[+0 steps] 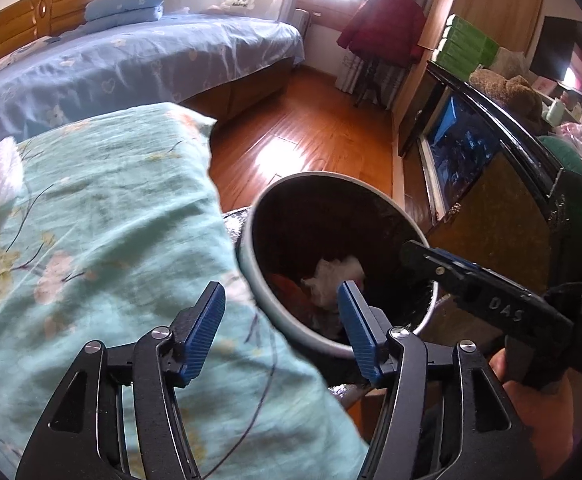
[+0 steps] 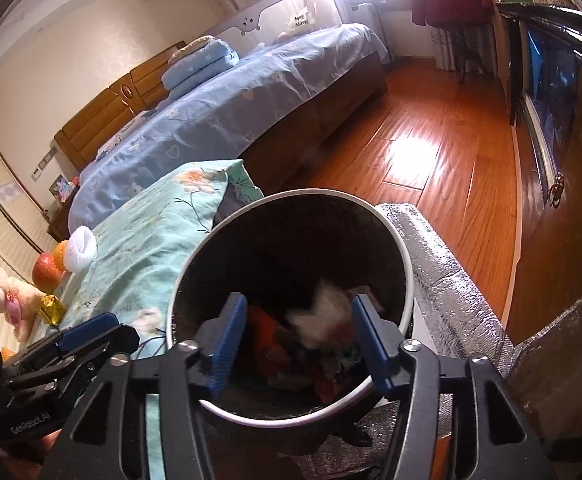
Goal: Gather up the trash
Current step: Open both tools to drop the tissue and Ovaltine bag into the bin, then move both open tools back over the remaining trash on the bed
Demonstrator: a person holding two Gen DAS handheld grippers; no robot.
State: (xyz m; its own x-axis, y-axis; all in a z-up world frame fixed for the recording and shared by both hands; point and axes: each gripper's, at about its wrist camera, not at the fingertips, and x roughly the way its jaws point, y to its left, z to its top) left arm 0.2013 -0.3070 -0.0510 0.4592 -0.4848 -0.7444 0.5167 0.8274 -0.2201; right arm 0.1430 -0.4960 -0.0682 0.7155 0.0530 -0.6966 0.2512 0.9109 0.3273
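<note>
A: Start with what's nearest. How do the fingers stand on each tool?

B: The right gripper [image 2: 297,338] hangs over the mouth of the trash bin [image 2: 405,264], its blue pads spread apart with nothing pressed between them. A blurred white crumpled tissue [image 2: 323,314] shows in the gap, down inside the bin among orange and dark scraps.

A: And the other one?

B: The left gripper [image 1: 281,328] is parted too and empty. Its left pad sits over the teal floral quilt [image 1: 103,216], its right pad over the bin's near rim. From that view the same tissue [image 1: 337,276] lies in the bin [image 1: 251,272], and the right tool reaches in from the right with a hand [image 1: 531,412] behind it.

A: What's beside the bin?

B: The quilt touches it on the left. On the right lies a silver foil mat [image 2: 447,264], with a dark cabinet [image 2: 551,208] beyond that.

A: Anything left on the quilt?

B: At its left end sits a white foam fruit net [image 2: 81,250], next to an orange fruit [image 2: 45,272], a gold wrapper [image 2: 51,308] and a plush toy [image 2: 9,292].

A: Farther off?

B: A wooden floor [image 2: 423,132], then a bed with a blue sheet [image 2: 219,112] and folded blue bedding [image 2: 199,66], and a red coat [image 1: 385,26] hanging by the bright window
</note>
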